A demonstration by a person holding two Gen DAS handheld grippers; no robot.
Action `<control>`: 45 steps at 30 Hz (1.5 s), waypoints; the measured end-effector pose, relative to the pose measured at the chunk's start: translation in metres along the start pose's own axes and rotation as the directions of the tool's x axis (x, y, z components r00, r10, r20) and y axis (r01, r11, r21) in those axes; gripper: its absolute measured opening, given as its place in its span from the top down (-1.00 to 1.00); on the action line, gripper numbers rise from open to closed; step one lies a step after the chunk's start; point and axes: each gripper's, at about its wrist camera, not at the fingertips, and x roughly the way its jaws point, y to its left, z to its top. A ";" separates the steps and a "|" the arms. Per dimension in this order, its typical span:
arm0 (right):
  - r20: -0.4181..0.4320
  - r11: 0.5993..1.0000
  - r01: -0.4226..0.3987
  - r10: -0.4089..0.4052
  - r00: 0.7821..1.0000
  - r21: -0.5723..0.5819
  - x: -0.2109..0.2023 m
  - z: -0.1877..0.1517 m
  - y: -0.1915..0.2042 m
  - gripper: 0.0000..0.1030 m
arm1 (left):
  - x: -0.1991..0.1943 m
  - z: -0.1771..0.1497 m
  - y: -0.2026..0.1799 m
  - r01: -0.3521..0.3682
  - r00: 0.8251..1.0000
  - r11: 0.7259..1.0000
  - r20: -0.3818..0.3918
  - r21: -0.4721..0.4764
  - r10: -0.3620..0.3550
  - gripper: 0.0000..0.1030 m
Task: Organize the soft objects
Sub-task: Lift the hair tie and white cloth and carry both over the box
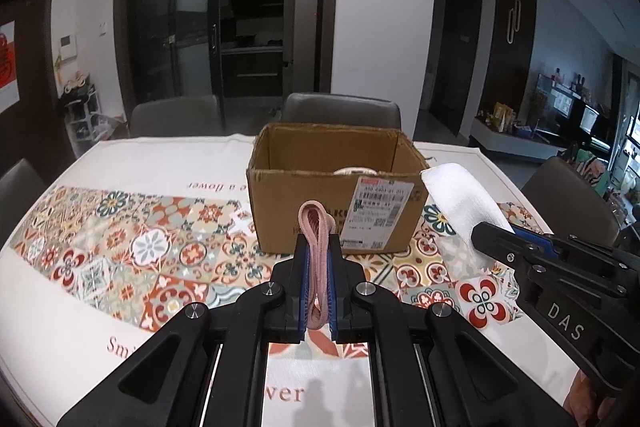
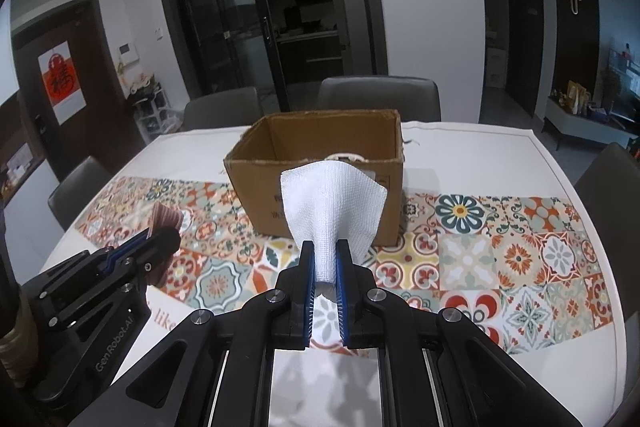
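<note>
1. The box [image 1: 334, 187] hides its contents; only a pale rim shows inside.
2. The left gripper [image 1: 319, 251] is clamped on a pink band [image 1: 316, 227], before the box.
3. The right gripper [image 2: 325, 259] pinches a white cloth [image 2: 332, 203], box just behind.
4. The table [image 2: 480, 163] lies bare toward its far edge.

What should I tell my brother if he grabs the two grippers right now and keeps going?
Left gripper: shut on the pink looped band, held above the table.
Right gripper: shut on the white cloth, also in the air.
The cardboard box stands open on the patterned tablecloth, just ahead of both grippers. Something pale already lies inside; I cannot tell what.
Left to do: probably drop both the band and the cloth into the box.
</note>
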 end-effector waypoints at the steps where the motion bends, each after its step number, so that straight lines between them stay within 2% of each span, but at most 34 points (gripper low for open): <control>1: 0.005 1.000 0.004 -0.004 1.000 0.002 0.000 0.001 0.002 0.79 | 0.000 0.002 0.002 0.005 1.000 1.000 0.004 0.004 -0.005 0.82; 11: 0.053 0.999 0.030 -0.031 0.998 0.016 0.004 0.019 0.016 0.79 | 0.006 0.029 0.013 0.041 0.997 0.998 0.063 0.051 -0.044 0.82; 32: 0.158 0.996 0.084 -0.081 0.984 -0.007 0.026 0.077 0.024 0.79 | 0.040 0.089 0.021 0.035 0.980 0.992 0.192 0.119 -0.058 0.82; 37: 0.159 0.996 0.085 -0.083 0.984 -0.007 0.039 0.088 0.021 0.79 | 0.056 0.097 0.022 0.026 0.979 0.991 0.198 0.133 -0.052 0.82; 45: 0.130 0.996 0.091 -0.089 0.988 -0.012 0.068 0.099 0.016 0.79 | 0.091 0.105 0.020 0.005 0.986 0.987 0.164 0.161 -0.031 0.82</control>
